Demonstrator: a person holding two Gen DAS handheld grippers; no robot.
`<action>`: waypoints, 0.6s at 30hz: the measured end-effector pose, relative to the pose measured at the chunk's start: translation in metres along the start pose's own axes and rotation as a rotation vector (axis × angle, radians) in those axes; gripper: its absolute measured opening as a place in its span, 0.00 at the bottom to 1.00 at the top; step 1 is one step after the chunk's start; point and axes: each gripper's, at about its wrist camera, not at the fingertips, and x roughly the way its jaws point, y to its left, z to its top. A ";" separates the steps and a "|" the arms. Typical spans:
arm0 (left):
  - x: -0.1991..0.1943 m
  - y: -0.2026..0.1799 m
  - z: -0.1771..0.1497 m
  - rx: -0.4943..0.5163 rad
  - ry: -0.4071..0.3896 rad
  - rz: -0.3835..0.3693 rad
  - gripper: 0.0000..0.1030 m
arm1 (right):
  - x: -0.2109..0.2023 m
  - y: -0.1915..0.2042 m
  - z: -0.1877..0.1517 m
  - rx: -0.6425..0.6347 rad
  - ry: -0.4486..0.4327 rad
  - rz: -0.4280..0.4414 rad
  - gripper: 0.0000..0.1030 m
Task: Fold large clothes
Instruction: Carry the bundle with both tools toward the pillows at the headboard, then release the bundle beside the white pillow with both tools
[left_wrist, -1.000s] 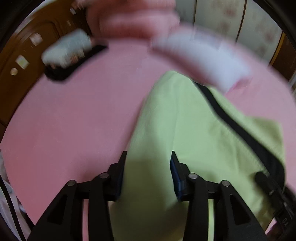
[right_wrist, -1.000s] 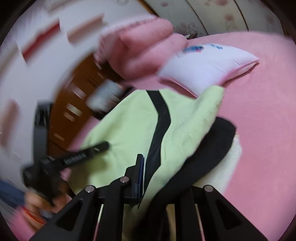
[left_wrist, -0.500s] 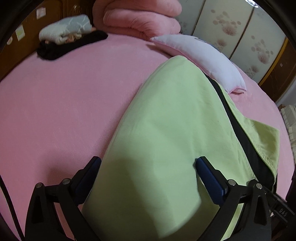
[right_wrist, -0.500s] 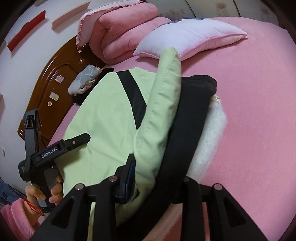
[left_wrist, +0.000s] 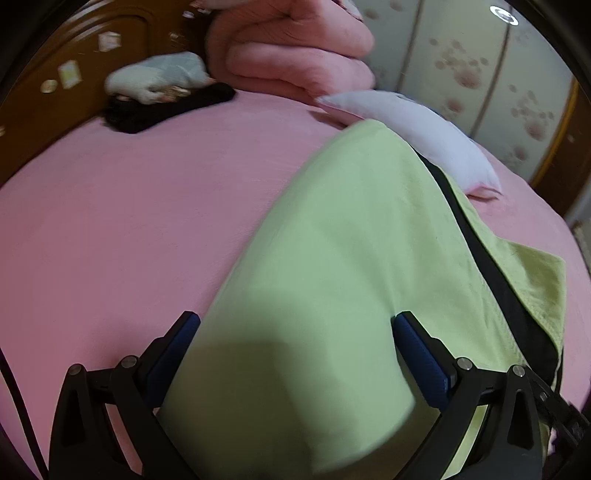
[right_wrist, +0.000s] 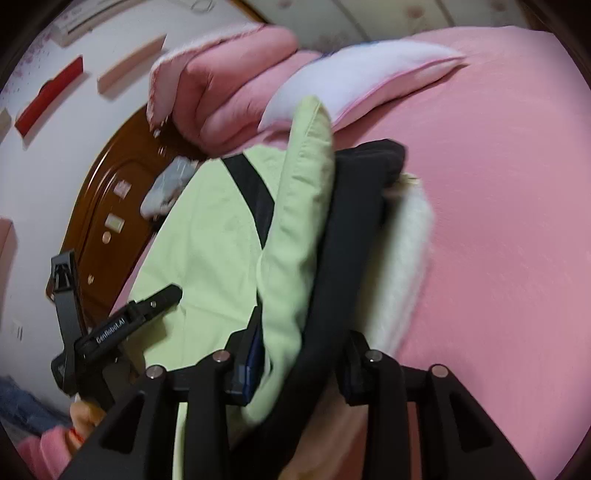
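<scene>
A light green jacket with a black stripe lies spread on the pink bed. My left gripper hovers low over its near part, jaws wide open, nothing pinched. In the right wrist view the jacket has a thick raised fold of green, black and white fleece lining. That fold runs between the fingers of my right gripper. Its jaws are opening, and the fabric still fills the gap and touches both pads. The left gripper shows at the left, held by a hand.
A white pillow and a folded pink quilt lie at the head of the bed. A small pile of pale and black clothes sits by the wooden headboard. Bare pink sheet stretches left of the jacket.
The left jaws went from about half open to wide open over the jacket. The right gripper sank toward the bed with the fold, and its jaws have spread apart.
</scene>
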 end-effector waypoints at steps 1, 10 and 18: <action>-0.005 -0.001 -0.004 -0.008 -0.014 0.027 1.00 | -0.007 -0.001 -0.006 0.010 -0.024 -0.008 0.38; -0.091 -0.033 -0.093 -0.031 -0.120 0.262 0.99 | -0.094 -0.034 -0.086 0.226 -0.066 -0.054 0.68; -0.143 -0.051 -0.204 -0.254 0.164 0.331 0.99 | -0.205 -0.094 -0.176 0.368 0.041 -0.159 0.68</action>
